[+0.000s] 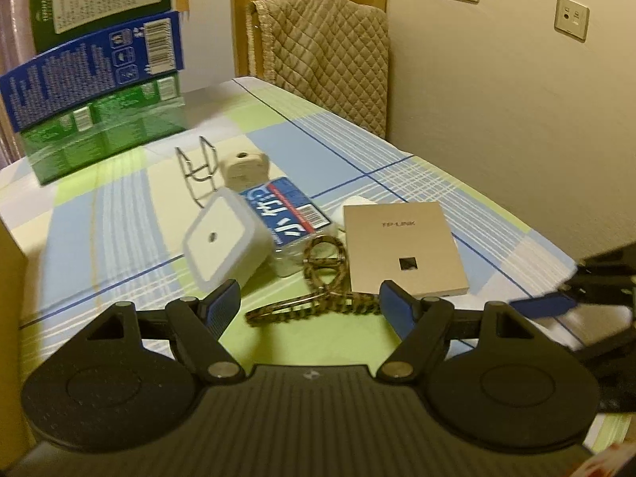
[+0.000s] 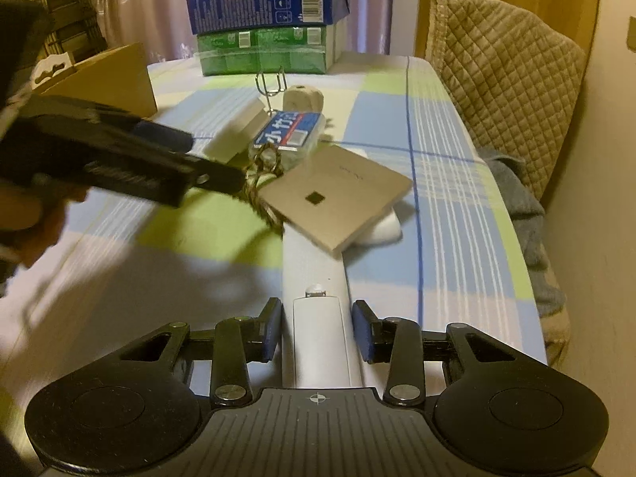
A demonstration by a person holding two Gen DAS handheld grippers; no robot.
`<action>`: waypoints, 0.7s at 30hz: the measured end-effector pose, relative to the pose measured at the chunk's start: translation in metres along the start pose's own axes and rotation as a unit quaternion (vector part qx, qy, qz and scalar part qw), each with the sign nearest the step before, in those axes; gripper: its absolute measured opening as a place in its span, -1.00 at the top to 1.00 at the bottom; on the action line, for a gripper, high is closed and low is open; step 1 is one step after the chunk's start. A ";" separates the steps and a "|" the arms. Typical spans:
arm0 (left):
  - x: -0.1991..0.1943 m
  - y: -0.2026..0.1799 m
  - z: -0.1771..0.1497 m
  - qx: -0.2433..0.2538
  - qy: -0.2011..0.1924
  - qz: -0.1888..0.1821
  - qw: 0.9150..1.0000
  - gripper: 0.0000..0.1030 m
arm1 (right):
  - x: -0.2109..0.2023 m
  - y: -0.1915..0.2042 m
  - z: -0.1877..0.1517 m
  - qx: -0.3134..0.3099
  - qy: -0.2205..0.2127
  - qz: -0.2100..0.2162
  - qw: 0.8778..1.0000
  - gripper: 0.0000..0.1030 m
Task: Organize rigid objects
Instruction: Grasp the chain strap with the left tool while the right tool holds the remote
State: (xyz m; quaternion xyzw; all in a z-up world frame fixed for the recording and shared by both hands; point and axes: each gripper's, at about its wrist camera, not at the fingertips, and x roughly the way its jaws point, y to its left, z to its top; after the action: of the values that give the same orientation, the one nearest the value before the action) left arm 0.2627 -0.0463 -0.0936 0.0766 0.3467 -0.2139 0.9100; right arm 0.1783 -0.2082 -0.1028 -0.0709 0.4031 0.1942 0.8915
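Note:
My right gripper (image 2: 318,334) is shut on a long white remote-like bar (image 2: 318,278). The bar's far end lies under a beige TP-LINK wall panel (image 2: 338,198) (image 1: 401,246), which rests tilted on it. My left gripper (image 1: 310,310) (image 2: 206,155) stands open low over the checked tablecloth (image 1: 357,151). A brown patterned cord with a ring (image 1: 318,298) lies between its fingertips, untouched. Just beyond are a white square night light (image 1: 222,238), a blue-and-red labelled clear case (image 1: 286,206), a beige plug (image 1: 242,167) and a small wire stand (image 1: 198,171).
Green and blue cartons (image 1: 99,79) are stacked at the table's far end. A chair with a quilted cover (image 1: 330,51) stands against the far edge, with a grey cloth (image 2: 516,198) on its seat. A cardboard box (image 2: 107,75) sits at the left.

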 end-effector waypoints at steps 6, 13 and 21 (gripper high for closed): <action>0.021 -0.003 0.005 -0.004 0.010 -0.009 1.000 -0.21 | -0.019 -0.005 -0.018 0.024 -0.002 -0.013 1.000 0.32; 0.025 0.000 0.003 0.009 0.031 -0.021 0.999 0.31 | -0.027 -0.009 -0.024 0.037 -0.002 -0.016 0.999 0.32; 0.012 0.002 -0.014 0.024 0.031 -0.015 0.999 0.45 | -0.029 -0.009 -0.027 0.050 -0.008 -0.017 0.999 0.32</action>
State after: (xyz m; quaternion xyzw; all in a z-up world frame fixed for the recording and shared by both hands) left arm 0.2633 -0.0440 -0.1125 0.0995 0.3708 -0.2335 0.8933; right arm 0.1460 -0.2325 -0.0997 -0.0313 0.4036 0.1591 0.9005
